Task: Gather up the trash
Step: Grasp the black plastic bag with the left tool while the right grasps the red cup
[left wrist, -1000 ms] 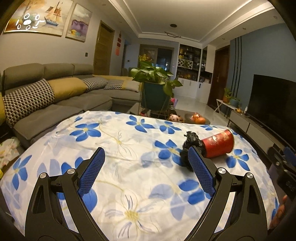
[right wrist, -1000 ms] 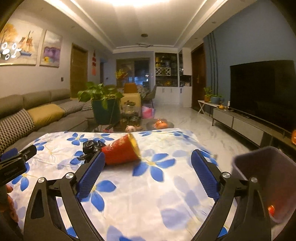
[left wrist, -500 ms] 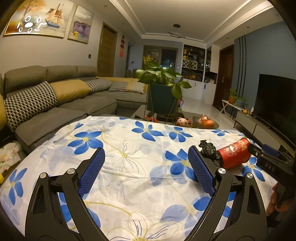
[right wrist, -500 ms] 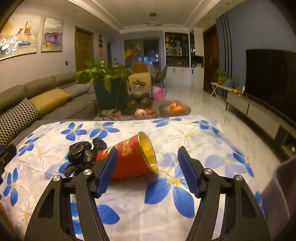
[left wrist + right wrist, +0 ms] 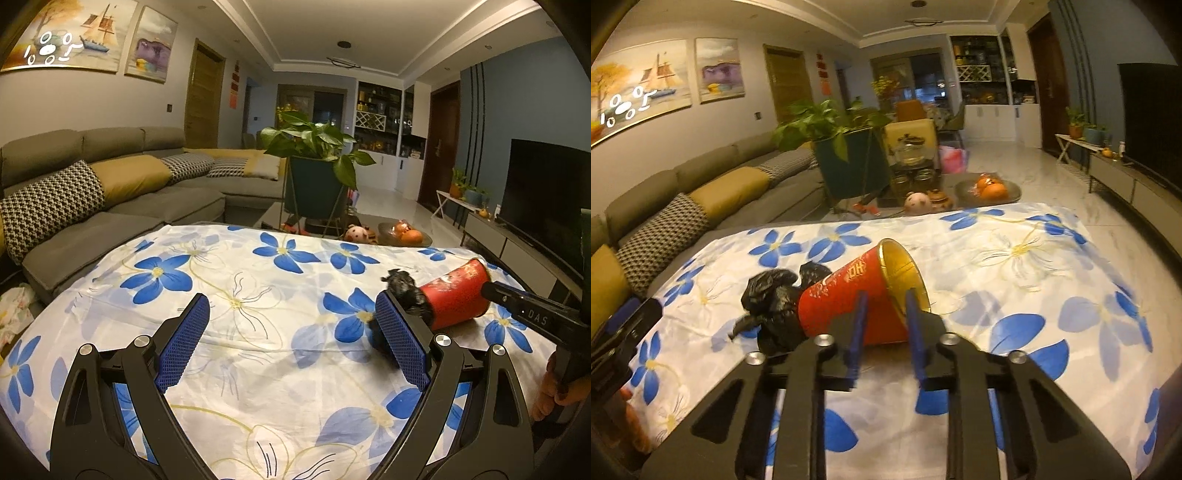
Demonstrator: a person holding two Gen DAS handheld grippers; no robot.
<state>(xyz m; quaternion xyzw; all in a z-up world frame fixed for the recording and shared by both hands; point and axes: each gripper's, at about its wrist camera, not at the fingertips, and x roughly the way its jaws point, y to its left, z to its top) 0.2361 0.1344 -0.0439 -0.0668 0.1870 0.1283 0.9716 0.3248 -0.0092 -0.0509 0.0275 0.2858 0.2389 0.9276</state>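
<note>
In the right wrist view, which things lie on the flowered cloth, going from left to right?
Black plastic bag → red paper cup, lying on its side, its gold mouth to the right, with the right gripper closing around its rim.

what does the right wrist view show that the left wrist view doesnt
Only the right wrist view shows the red cup's gold inside and the right gripper closing on its rim, one finger inside.
Only the left wrist view shows the left gripper open over bare cloth, and the cup's outer side.
Both show the cup lying on its side against the black bag on the floral cloth.
</note>
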